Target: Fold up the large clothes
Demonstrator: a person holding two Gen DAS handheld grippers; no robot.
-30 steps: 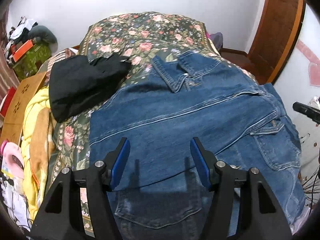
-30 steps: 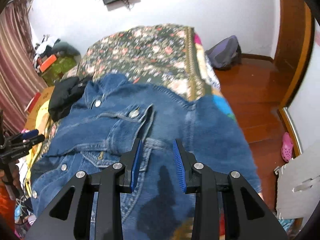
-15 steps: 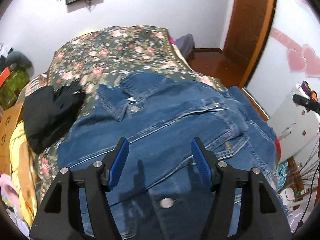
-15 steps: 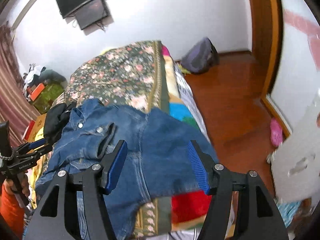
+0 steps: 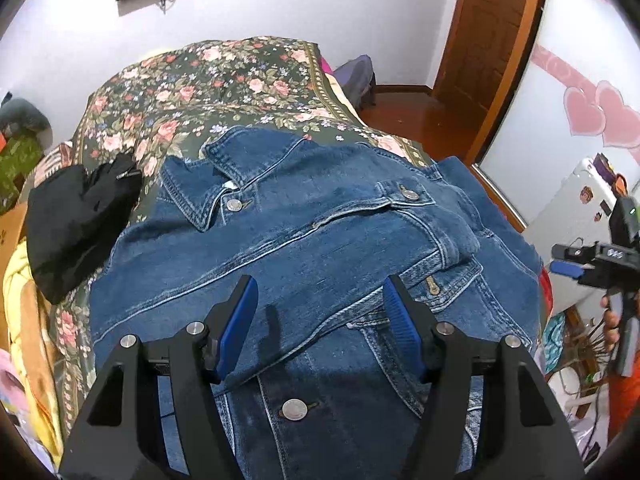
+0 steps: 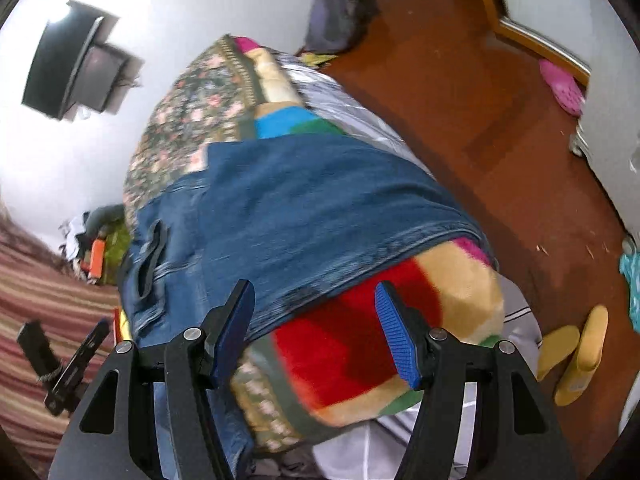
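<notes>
A blue denim jacket (image 5: 304, 240) lies front-up on the floral bed cover (image 5: 208, 76), collar toward the far end and one front panel folded across. My left gripper (image 5: 319, 292) hovers open over its lower front, holding nothing. At the right edge of the left wrist view, a hand holds my right gripper (image 5: 576, 260) beside the bed. In the right wrist view, the right gripper (image 6: 314, 292) stands open just before the jacket's (image 6: 304, 208) hem, which hangs over the bed's side. Its pads do not press on the cloth. That view is blurred.
A black garment (image 5: 76, 216) lies left of the jacket. A striped colourful blanket (image 6: 400, 320) bulges at the bed's side under the hem. Yellow slippers (image 6: 576, 352) and a grey backpack (image 6: 332, 12) sit on the wooden floor. A wooden door (image 5: 488, 32) stands far right.
The right gripper's jaws widened; it rolled and dropped from above the jacket to the bed's side edge. The left gripper swung right along the jacket, then held still.
</notes>
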